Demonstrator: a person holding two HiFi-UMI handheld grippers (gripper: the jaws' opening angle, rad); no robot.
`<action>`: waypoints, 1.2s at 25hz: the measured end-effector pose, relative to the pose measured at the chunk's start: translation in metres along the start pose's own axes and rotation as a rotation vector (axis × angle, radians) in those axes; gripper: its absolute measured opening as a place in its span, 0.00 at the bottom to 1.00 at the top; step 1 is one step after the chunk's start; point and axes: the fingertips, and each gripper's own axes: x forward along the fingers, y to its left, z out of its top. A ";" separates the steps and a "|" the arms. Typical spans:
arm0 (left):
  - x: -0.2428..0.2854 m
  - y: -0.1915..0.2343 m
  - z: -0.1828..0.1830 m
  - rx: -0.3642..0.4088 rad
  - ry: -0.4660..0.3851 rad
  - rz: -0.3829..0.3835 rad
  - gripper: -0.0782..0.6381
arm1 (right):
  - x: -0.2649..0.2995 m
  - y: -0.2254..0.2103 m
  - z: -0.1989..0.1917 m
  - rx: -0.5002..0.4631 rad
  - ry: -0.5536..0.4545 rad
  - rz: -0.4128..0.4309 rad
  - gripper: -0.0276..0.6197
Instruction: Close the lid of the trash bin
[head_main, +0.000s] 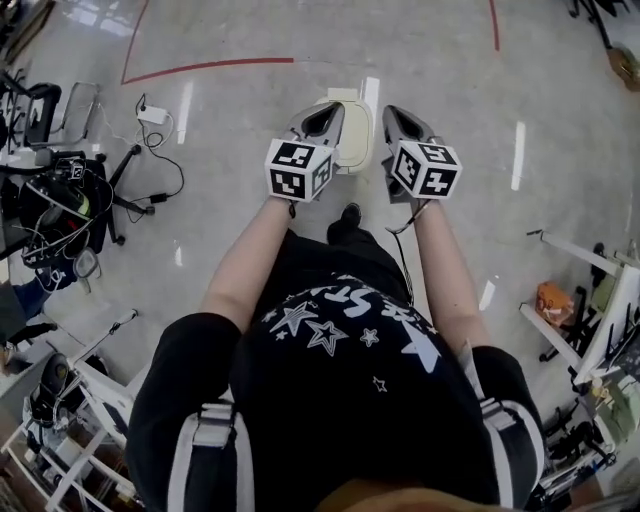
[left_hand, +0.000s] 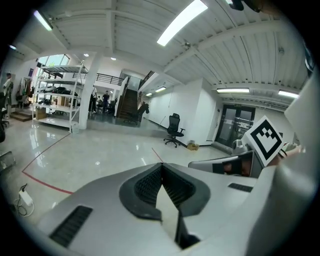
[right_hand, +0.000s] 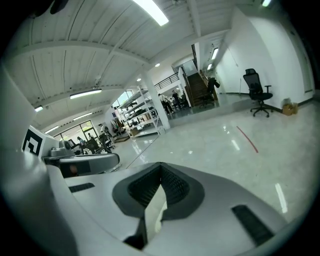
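Observation:
In the head view a cream trash bin (head_main: 356, 138) stands on the floor just ahead of the person's feet, partly hidden by both grippers; I cannot tell how its lid stands. My left gripper (head_main: 324, 120) hovers over the bin's left side, jaws pressed together and empty. My right gripper (head_main: 399, 122) is just right of the bin, also shut on nothing. Both gripper views look level across the hall and do not show the bin. The left gripper (left_hand: 161, 166) sees the right gripper's marker cube (left_hand: 265, 138). The right gripper (right_hand: 161, 165) sees the left gripper's body (right_hand: 82, 162).
A red floor line (head_main: 205, 68) runs beyond the bin. A power strip with cables (head_main: 152, 115) and cluttered equipment (head_main: 60, 205) lie to the left; white racks (head_main: 590, 300) stand to the right. Far off are an office chair (left_hand: 173, 131) and shelving (left_hand: 57, 95).

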 end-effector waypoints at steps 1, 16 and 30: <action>-0.002 0.001 0.006 0.004 -0.010 -0.003 0.13 | -0.002 0.001 0.003 0.001 -0.009 -0.004 0.05; -0.081 0.057 0.033 0.008 -0.072 -0.124 0.13 | -0.016 0.082 -0.004 0.031 -0.099 -0.131 0.05; -0.168 0.108 0.036 0.017 -0.110 -0.243 0.13 | -0.026 0.186 -0.023 -0.034 -0.143 -0.229 0.05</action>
